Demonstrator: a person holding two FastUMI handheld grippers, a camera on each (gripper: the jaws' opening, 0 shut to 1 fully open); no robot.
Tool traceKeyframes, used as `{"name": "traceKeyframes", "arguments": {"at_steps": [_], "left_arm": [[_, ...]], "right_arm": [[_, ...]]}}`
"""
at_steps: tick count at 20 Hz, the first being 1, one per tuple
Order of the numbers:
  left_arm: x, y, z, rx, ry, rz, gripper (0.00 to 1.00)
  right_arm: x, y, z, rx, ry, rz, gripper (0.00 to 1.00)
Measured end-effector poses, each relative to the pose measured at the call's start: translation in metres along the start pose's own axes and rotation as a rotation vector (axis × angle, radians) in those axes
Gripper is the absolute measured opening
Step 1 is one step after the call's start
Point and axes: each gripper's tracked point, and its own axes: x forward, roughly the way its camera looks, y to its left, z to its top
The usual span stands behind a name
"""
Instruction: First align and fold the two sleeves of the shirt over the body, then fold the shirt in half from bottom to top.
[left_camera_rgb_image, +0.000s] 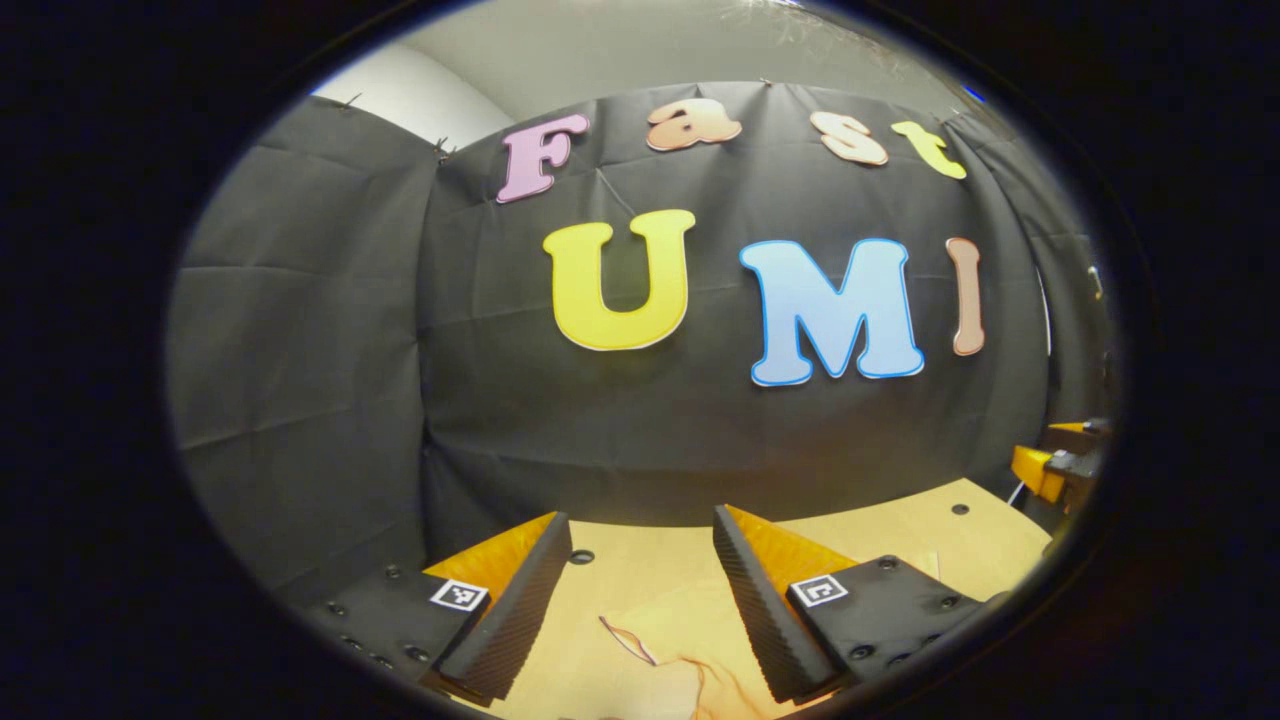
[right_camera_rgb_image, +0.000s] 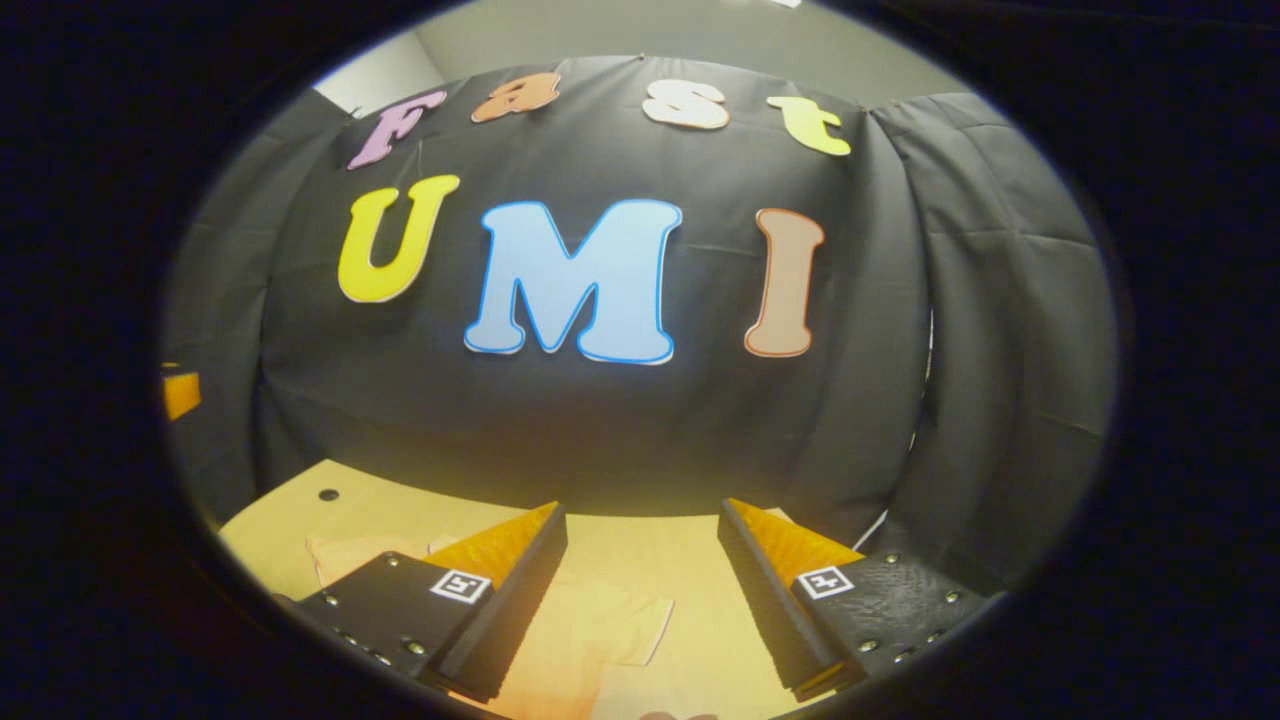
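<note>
Left gripper view: the shirt (left_camera_rgb_image: 690, 640) lies flat on the table (left_camera_rgb_image: 900, 530), low in the picture, between and just beyond the fingers. It is a pale peach cloth, close in tone to the tabletop, and a thin dark thread or seam line shows on it near the bottom. How it is laid out cannot be told from here. The left gripper (left_camera_rgb_image: 640, 560) hangs above it with its jaws wide apart and nothing between them; the fingers (left_camera_rgb_image: 510, 610) do not touch the cloth as far as can be seen. The table is light wood with small dark holes in it. At the far right edge a part of the right gripper (left_camera_rgb_image: 1060, 465) shows above the table's corner.

In the right gripper view the shirt (right_camera_rgb_image: 600, 630) again lies on the table (right_camera_rgb_image: 290, 520), with one sleeve-like flap reaching out to the right between the fingers and another piece of the cloth off to the left, beyond the left finger. The right gripper (right_camera_rgb_image: 640, 555) is also spread wide and holds nothing, poised over the cloth. Behind the table hangs the black cloth wall (right_camera_rgb_image: 640, 420), creased and pinned at its top, with a pale wall above it.
</note>
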Motion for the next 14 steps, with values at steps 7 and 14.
{"name": "traceKeyframes", "arguments": {"at_steps": [7, 14], "left_arm": [[-0.022, 0.015, -0.007, 0.010, 0.018, 0.058, 0.93], [-0.036, 0.029, -0.013, 0.007, 0.046, 0.127, 0.94]], "right_arm": [[0.042, 0.009, -0.067, -0.029, 0.180, 0.059, 0.94], [0.081, 0.011, -0.152, -0.008, 0.415, 0.077, 0.96]]}}
